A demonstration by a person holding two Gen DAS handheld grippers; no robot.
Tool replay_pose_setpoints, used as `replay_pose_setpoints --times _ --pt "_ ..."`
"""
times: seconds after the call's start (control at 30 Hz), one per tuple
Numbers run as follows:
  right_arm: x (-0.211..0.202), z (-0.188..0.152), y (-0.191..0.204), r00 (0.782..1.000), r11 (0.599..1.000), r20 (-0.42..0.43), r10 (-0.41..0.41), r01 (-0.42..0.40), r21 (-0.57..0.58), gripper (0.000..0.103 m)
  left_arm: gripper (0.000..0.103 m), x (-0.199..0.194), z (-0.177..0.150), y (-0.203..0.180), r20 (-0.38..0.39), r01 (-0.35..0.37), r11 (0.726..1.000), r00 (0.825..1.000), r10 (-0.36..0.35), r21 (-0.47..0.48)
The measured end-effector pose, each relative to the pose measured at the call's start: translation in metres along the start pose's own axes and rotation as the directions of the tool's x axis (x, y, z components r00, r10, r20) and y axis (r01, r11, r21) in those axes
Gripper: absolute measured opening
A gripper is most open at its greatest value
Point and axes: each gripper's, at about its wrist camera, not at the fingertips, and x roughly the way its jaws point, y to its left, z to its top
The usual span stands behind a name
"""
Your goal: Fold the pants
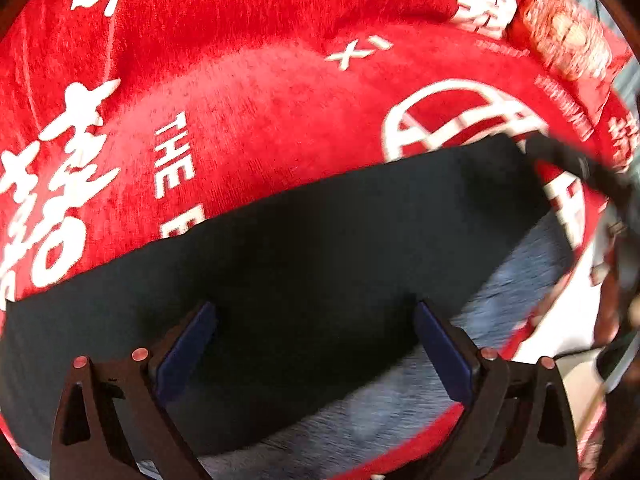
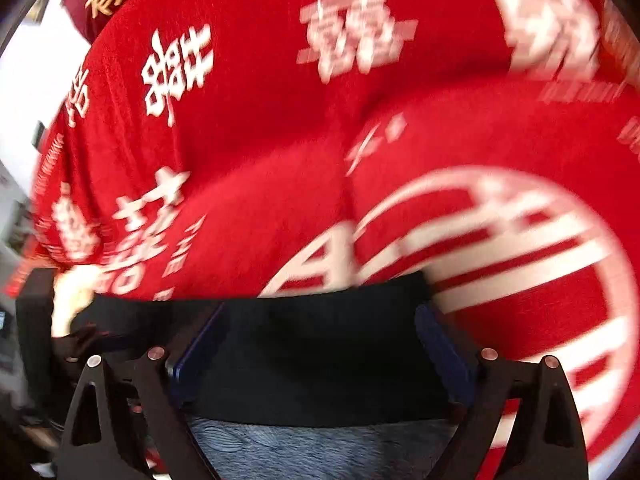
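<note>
The pants (image 1: 320,240) are dark, almost black, with a grey fuzzy lining (image 1: 360,420) showing at the near edge. They lie on a red blanket (image 1: 260,112) printed with white characters. My left gripper (image 1: 316,332) is open, its blue-padded fingers spread wide just above the dark cloth, holding nothing. In the right wrist view the pants (image 2: 320,352) fill the space between my right gripper's fingers; the right gripper (image 2: 320,336) is open over the cloth's far edge, with the grey lining (image 2: 320,448) below. The right view is motion-blurred.
The red blanket (image 2: 280,160) covers the whole surface around the pants. The other gripper and hand (image 2: 68,312) show at the left edge of the right wrist view. A dark strap-like part of the pants (image 1: 576,160) runs off to the right in the left wrist view.
</note>
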Motion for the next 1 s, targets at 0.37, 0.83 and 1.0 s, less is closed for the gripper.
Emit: replay_pose_setpoints --times 0.37,0.83,1.0 --pt "-0.049 -0.119 -0.049 0.993 0.953 -0.047 0.109 -0.091 0.29 0.094 0.103 0.021 0.003 -0.023 -0.013 -0.063 0.994 0.998 0.064 0.086" --pt "-0.009 -0.094 -0.049 0.976 0.918 0.072 0.206 -0.218 0.332 0.062 0.103 0.023 0.006 -0.022 -0.033 -0.066 0.994 0.997 0.069 0.082" --pt "0.027 -0.089 -0.047 0.969 0.922 -0.038 0.243 -0.219 0.32 0.056 0.103 0.022 0.004 -0.022 -0.019 -0.065 0.994 0.998 0.067 0.084"
